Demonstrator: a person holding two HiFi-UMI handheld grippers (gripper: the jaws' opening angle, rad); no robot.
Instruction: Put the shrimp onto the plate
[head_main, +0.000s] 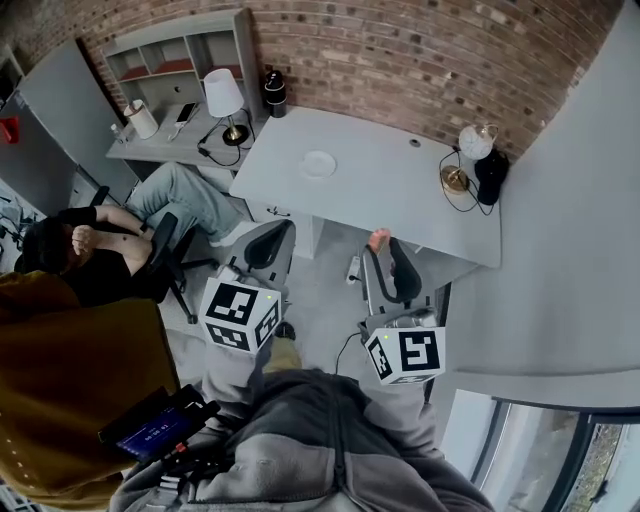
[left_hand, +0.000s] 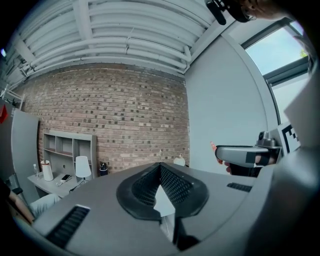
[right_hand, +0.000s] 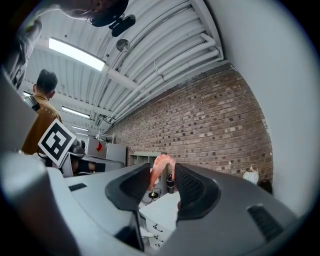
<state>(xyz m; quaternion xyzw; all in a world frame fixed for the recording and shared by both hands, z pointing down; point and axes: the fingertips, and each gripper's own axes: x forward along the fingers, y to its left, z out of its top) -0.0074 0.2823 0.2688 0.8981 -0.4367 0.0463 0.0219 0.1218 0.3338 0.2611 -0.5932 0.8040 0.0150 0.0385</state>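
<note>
Red brick backs a smooth pale grey worktop (head_main: 380, 190) bearing a small round white plate (head_main: 318, 164). Well short of it, the right tongs (right_hand: 163, 181) grasp the curved, glossy pink shrimp (right_hand: 161, 169), held aloft, likely for carrying over. The left tongs (left_hand: 160, 175) sit clenched on nothing, their ribbed black pads meeting.

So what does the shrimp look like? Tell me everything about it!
The shrimp is pinkish-orange, smooth and shiny like a plastic toy, and curved like a hook. It is pinched between the dark pads of the right gripper, with its curled top poking out past the tips. It is up in the air near the grey desk, not yet on the white plate. Nothing else touches it.
</note>
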